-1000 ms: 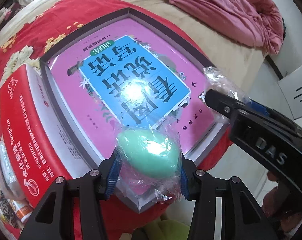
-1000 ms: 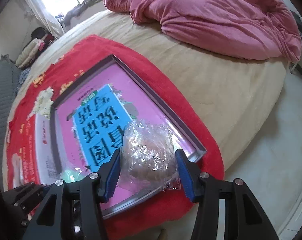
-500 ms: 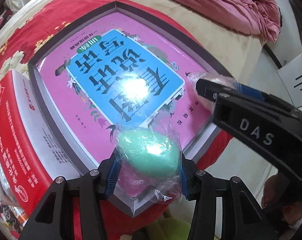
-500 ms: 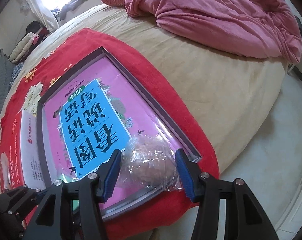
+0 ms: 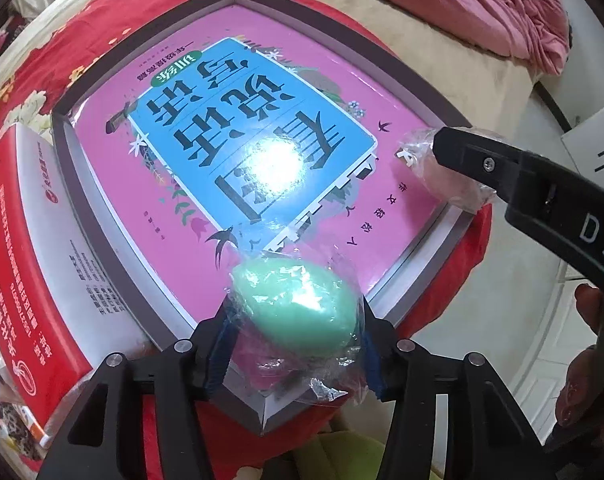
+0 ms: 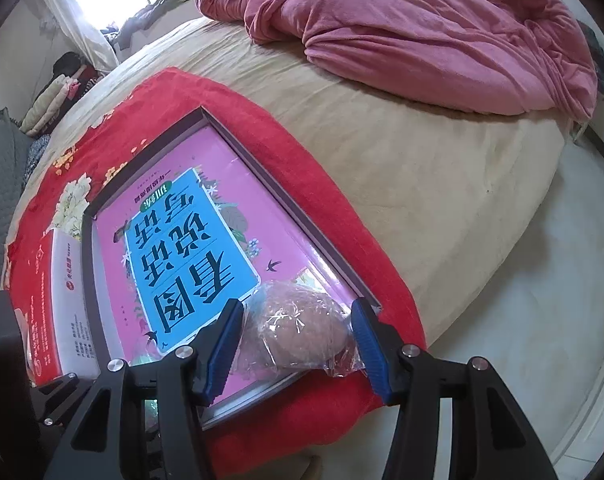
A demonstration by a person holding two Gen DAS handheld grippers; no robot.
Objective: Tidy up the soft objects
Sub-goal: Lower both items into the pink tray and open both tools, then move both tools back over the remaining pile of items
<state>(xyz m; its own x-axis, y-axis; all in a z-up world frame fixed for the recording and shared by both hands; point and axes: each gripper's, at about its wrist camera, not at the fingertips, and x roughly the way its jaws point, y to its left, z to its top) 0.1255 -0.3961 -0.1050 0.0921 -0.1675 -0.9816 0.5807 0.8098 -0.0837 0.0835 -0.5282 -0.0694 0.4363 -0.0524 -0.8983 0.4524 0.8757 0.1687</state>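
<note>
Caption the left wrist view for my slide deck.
Left tool opening around a wrapped green egg above the pink book.

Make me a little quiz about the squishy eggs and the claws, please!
1. True or false: the green egg is wrapped in clear plastic.
2. Which claw has the brown egg between its fingers? A: left. B: right.
3. Fill in: the book lying in the tray has a pink and ____ cover.

Key: 1 true. 2 B, the right claw. 3 blue.
</note>
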